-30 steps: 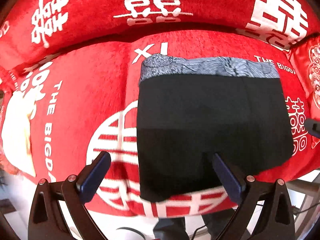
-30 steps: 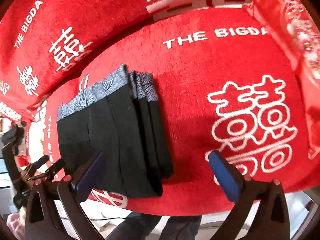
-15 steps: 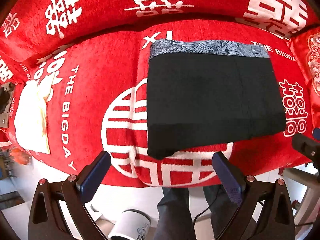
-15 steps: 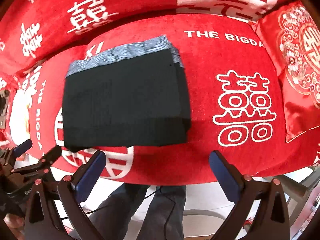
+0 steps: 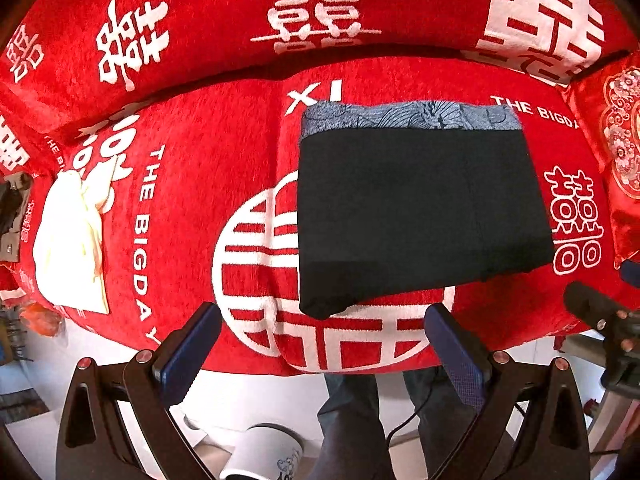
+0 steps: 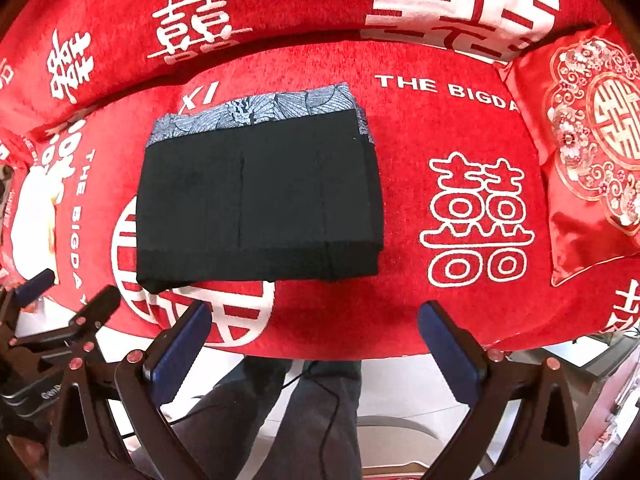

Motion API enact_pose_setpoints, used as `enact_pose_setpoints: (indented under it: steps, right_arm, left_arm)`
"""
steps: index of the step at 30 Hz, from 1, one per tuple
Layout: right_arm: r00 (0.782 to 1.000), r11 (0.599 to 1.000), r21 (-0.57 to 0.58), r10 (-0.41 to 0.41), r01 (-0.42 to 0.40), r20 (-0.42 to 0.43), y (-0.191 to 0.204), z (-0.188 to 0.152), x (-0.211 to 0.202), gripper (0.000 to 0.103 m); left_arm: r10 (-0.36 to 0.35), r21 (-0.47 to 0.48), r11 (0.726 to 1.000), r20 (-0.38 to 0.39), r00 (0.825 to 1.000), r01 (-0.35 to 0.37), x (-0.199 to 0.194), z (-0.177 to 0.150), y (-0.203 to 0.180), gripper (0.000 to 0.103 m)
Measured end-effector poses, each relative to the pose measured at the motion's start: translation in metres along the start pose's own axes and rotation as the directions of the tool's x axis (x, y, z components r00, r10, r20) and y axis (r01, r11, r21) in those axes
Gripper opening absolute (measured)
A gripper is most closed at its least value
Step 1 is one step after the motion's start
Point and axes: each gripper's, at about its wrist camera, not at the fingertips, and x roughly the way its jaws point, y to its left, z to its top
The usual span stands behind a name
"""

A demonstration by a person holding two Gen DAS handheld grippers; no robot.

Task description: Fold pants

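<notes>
Red sofa cover (image 5: 192,200) printed with white characters and "THE BIGDAY" lettering spreads across both views, its backrest rising at 12 o'clock. Folded black pants (image 5: 420,216) lie flat on the seat as 1 neat rectangle, the grey patterned waistband (image 5: 408,116) toward 12 o'clock (in the right wrist view, stacked layers show along the edge at 3 o'clock). Left claw (image 5: 320,344) hovers off the seat's front edge at 6 o'clock of the pants, released and holding nothing. Right claw (image 6: 312,340) hangs likewise near the front edge, spread wide and apart from the cloth. An embroidered red cushion (image 6: 592,152) sits at 3 o'clock, and a cream cloth (image 5: 72,240) at 9 o'clock.
</notes>
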Motion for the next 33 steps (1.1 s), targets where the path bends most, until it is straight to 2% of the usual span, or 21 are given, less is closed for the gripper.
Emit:
enact_pose_setpoints:
  steps: [11,21,27,33]
  right_arm:
    - [1.0,0.999,-0.031,-0.012,0.012,-0.007,0.005,0.0,-0.002,0.103]
    - [1.0,0.999,-0.034,-0.012,0.012,-0.01,0.004,0.001,0.0,0.103]
    - [1.0,0.999,-0.034,-0.01,0.01,-0.012,0.004,0.001,0.001,0.103]
    - [1.0,1.0,-0.026,-0.011,0.01,-0.015,0.003,0.0,0.003,0.103]
  left_arm:
    - [-0.003,0.031,1.0,0.022,1.0,0.003,-0.007,0.004,-0.008,0.102]
    - [-0.006,0.031,1.0,0.012,1.0,0.006,-0.006,0.004,-0.01,0.102]
    - [-0.044,0.0,0.999,-0.011,0.999,0.044,-0.002,0.002,-0.009,0.102]
    - [-0.057,0.027,0.998,0.002,0.998,0.057,-0.006,0.002,-0.012,0.102]
